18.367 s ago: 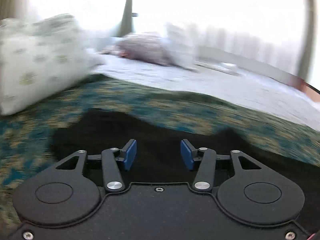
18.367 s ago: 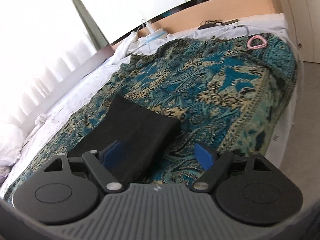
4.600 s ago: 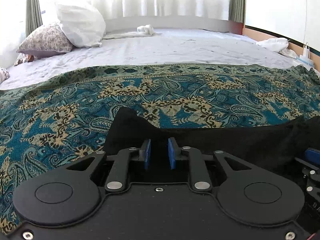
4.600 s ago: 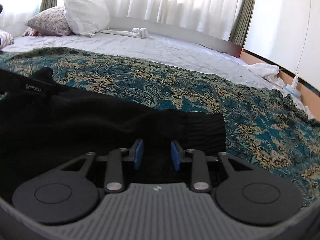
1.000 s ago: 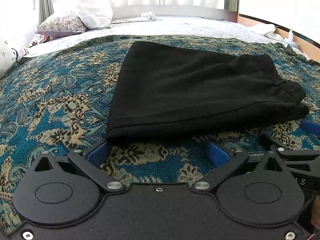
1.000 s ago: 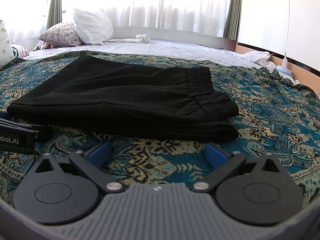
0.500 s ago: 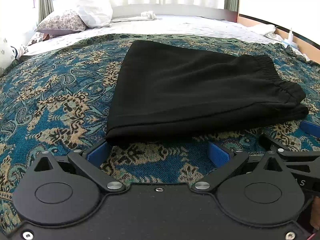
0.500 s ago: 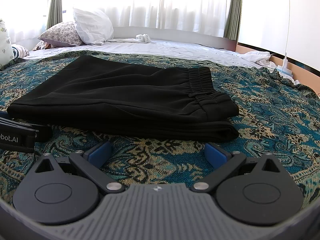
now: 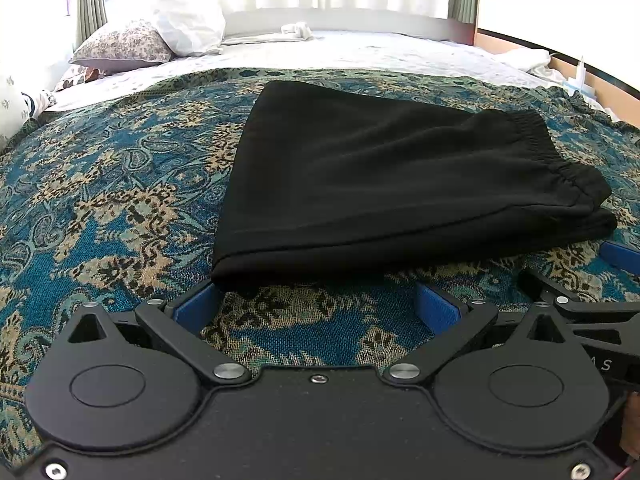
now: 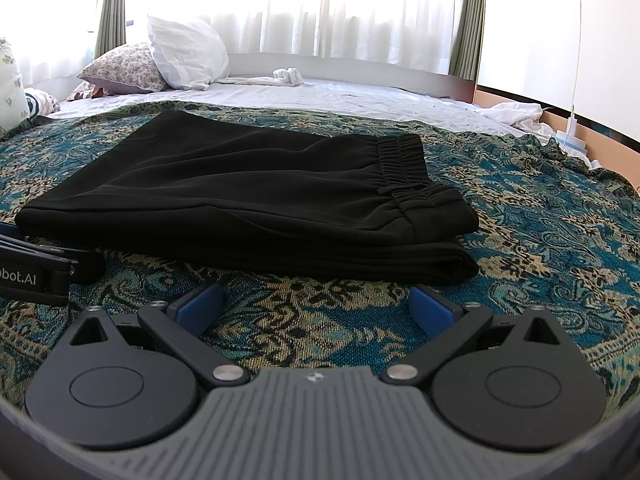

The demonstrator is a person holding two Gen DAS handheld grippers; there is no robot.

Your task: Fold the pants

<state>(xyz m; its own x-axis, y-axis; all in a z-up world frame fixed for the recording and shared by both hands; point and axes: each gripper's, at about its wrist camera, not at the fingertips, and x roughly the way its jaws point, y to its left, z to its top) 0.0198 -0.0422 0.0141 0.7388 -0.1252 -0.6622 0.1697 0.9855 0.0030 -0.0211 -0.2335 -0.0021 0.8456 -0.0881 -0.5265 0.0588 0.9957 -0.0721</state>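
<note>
— Where are the pants?

— The black pants (image 9: pixel 384 176) lie folded in a flat bundle on the blue and tan patterned blanket (image 9: pixel 100 200) that covers the near part of the bed. The stretchy waistband (image 10: pixel 400 160) is on the right side, and the layers sit one on top of the other.

— What are the two tools doing?

— The left hand-held gripper (image 9: pixel 316 306) sits low over the blanket, just in front of the near edge of the pants. Its blue fingers (image 9: pixel 196 308) are spread wide, with nothing between them. The left finger is right by the near corner of the pants; I cannot tell if it touches.

— And the other one?

— The right hand-held gripper (image 10: pixel 314 306) is spread wide too, and it holds nothing. It is a little back from the pants, with blanket showing between. The two tools are side by side.

— What is behind the pants?

— A white sheet (image 10: pixel 340 96), then a white pillow (image 10: pixel 186 56) leaning by a flowery pillow (image 10: pixel 124 68). A small white cloth (image 10: pixel 288 76) lies near the bright curtains (image 10: pixel 340 8).
</note>
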